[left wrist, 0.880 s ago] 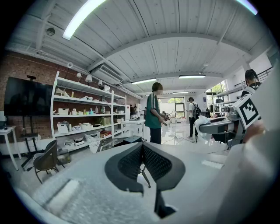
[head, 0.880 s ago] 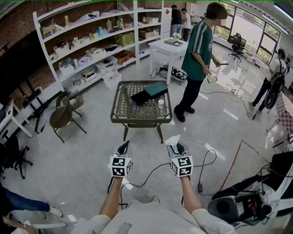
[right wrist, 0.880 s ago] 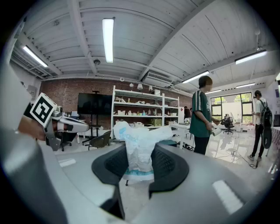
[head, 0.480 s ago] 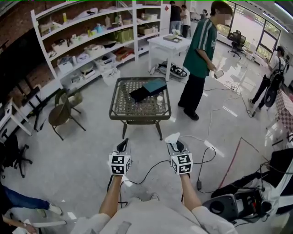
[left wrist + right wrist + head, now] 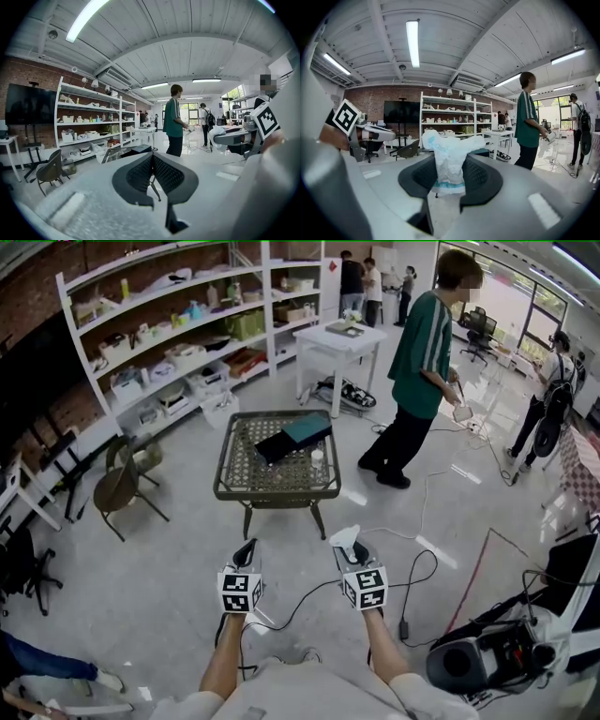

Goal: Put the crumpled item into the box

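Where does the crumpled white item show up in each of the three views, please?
Head view: crumpled item low centre, at the right hand-held gripper tip.
Left gripper view: crumpled item right of centre, small.
Right gripper view: crumpled item dead centre, clamped between the jaws.
Shared landmark: the person in the green shirt.

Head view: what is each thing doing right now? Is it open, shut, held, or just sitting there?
left gripper: jaws shut, empty.
right gripper: jaws shut on the crumpled item.
crumpled item: held, sticking up above the jaws, not in the box yet.
box: lying on the table; too small to tell if it is open or closed.
table: standing upright on the floor, ahead of both grippers.
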Demonstrator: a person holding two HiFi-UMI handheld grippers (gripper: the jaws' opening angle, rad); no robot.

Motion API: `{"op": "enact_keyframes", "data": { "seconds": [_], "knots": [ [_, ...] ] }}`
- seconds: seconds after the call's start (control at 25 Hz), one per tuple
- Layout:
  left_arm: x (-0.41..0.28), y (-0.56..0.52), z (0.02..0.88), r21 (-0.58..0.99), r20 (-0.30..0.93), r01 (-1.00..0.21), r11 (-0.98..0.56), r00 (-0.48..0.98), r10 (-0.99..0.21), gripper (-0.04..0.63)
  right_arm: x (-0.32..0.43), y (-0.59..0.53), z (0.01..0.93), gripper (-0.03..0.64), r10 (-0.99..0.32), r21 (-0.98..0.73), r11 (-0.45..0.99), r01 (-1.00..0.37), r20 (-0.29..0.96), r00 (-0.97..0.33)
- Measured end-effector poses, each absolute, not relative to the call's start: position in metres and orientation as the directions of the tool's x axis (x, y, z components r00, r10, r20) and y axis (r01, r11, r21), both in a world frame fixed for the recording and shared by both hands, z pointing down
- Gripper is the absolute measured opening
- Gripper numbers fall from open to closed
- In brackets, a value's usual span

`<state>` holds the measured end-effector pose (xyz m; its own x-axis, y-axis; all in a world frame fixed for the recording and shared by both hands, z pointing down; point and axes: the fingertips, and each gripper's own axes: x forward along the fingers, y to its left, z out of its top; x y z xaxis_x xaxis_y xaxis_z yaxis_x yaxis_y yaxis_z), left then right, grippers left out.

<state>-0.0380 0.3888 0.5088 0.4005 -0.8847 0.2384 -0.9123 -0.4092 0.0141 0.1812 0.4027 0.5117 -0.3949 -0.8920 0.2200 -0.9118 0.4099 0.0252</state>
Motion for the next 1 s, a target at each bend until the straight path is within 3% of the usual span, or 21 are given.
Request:
{"op": "enact_keyframes", "data": {
  "seconds": [1.0],
  "knots": [
    [0.005, 0.33, 0.507, -0.018, 0.259, -0.927, -0.374, 0.357, -0.897, 0.006, 0.219, 0.34, 0.519, 0.13, -0.866, -0.003, 0.455, -0.891, 0.234, -0.443]
  ]
}}
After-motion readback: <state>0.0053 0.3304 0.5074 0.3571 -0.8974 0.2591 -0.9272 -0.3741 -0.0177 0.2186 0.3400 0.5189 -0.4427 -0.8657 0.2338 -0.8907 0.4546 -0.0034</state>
